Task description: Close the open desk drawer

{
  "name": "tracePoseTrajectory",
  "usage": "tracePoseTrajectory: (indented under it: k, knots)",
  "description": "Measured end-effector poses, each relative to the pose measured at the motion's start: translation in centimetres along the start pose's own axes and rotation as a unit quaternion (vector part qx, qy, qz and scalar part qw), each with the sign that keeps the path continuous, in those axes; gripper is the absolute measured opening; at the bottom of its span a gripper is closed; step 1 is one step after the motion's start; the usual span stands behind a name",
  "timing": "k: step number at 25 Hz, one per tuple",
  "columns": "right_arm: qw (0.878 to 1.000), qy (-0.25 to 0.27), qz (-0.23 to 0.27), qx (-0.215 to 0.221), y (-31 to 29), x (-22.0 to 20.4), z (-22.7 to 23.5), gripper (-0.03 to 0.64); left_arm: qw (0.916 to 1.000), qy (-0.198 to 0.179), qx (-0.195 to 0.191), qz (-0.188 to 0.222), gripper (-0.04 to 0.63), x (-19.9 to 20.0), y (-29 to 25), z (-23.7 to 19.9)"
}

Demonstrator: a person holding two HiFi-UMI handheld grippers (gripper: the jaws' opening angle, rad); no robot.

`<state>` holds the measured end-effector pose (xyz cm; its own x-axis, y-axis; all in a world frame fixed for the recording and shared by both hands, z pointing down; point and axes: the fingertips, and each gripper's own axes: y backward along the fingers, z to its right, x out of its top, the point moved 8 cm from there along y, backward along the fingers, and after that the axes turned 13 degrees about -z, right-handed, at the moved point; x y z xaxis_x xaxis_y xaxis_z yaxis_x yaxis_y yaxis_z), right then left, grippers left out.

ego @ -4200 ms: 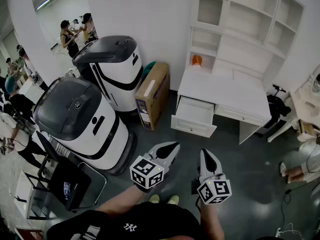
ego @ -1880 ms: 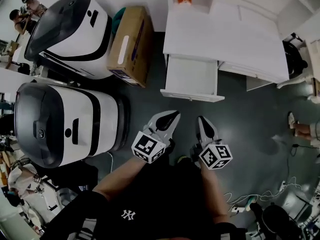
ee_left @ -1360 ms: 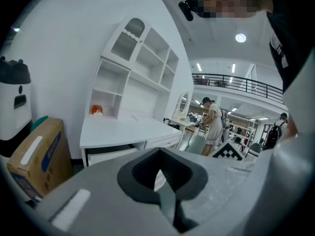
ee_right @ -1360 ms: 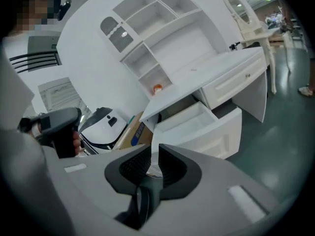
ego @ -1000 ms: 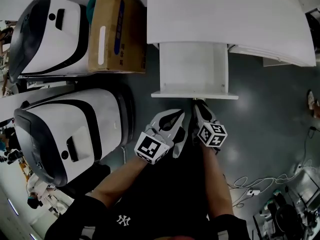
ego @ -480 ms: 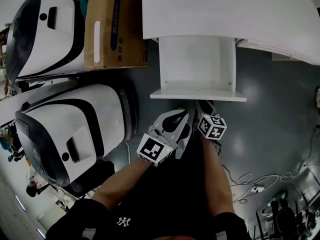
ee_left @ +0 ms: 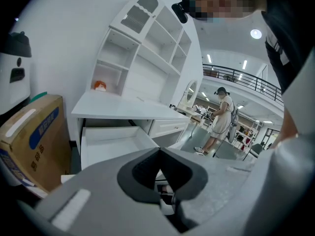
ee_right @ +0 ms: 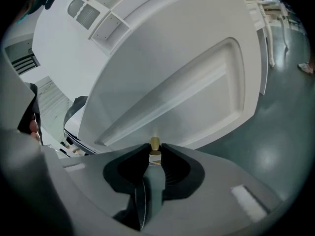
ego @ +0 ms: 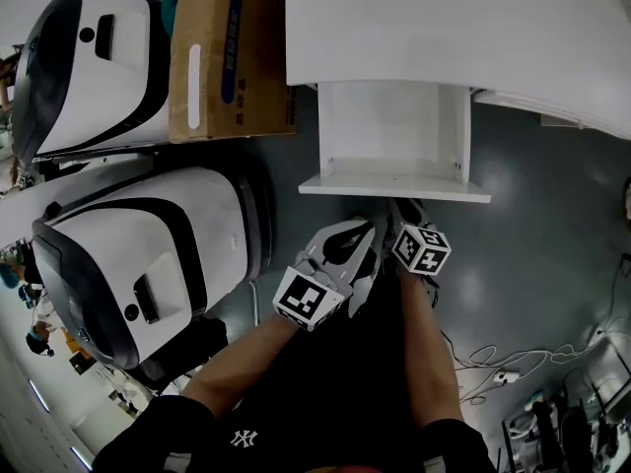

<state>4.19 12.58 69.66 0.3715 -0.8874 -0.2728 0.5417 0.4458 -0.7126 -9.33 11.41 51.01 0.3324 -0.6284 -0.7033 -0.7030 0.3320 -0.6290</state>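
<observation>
The white desk [ego: 444, 28] has its drawer [ego: 392, 131] pulled out, with bare white inside. In the right gripper view the drawer front [ee_right: 187, 82] fills the picture, and a small brass knob [ee_right: 155, 143] sits between the jaw tips. My right gripper [ego: 394, 209] is at the drawer front's lower edge, shut on that knob [ee_right: 155, 148]. My left gripper [ego: 367, 239] hangs just left of it and a little back from the drawer, shut on nothing. In the left gripper view the open drawer [ee_left: 113, 141] lies beyond the closed tips [ee_left: 160, 154].
A cardboard box [ego: 229, 52] stands left of the drawer against the desk. Two large white-and-black machines [ego: 138, 264] [ego: 89, 67] crowd the left side. Cables [ego: 493, 363] lie on the grey floor at the right. A person [ee_left: 221, 119] stands far off, beyond the desk.
Over four seconds I have come from across the floor up to the desk. In the last half second the grippers and drawer have barely shifted.
</observation>
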Motion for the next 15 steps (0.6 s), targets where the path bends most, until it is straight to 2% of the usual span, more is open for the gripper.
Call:
tracePoseTrajectory:
  k: [3,15]
  knots:
    - [1.0,0.0,0.001,-0.001,-0.6,1.3,-0.1,0.097,1.0,-0.005,0.003,0.001,0.0,0.8,-0.6,-0.6]
    - [1.0,0.003,-0.001,0.007,-2.6,5.8,-0.1,0.095,0.9996,0.014,0.021,0.013,0.0,2.7,-3.2,-3.4]
